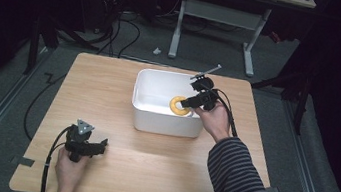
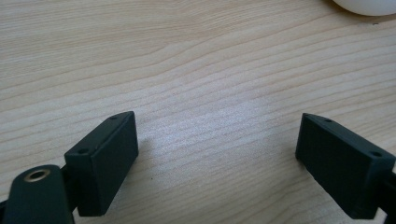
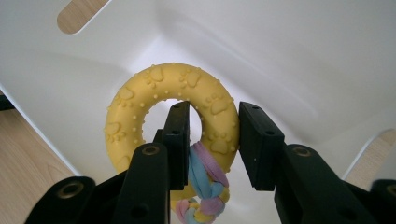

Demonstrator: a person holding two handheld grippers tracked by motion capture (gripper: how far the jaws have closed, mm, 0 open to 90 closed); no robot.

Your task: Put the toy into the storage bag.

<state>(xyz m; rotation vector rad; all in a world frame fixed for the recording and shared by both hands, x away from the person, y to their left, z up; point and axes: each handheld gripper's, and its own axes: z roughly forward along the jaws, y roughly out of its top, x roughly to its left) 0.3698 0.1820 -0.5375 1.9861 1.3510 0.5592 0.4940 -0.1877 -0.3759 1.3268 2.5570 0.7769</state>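
Observation:
A yellow rubber ring toy with paw prints and a braided pastel rope tied to it hangs inside the white bin. My right gripper is shut on the ring, one jaw through its hole and the other outside. In the high view the ring sits at the bin's right side with the right gripper reaching in over the rim. My left gripper rests low on the wooden table at the front left, open, with bare wood between its jaws.
The white bin has handle cut-outs in its walls. A corner of it lies far ahead of the left gripper. A desk frame and cables stand on the floor beyond the table.

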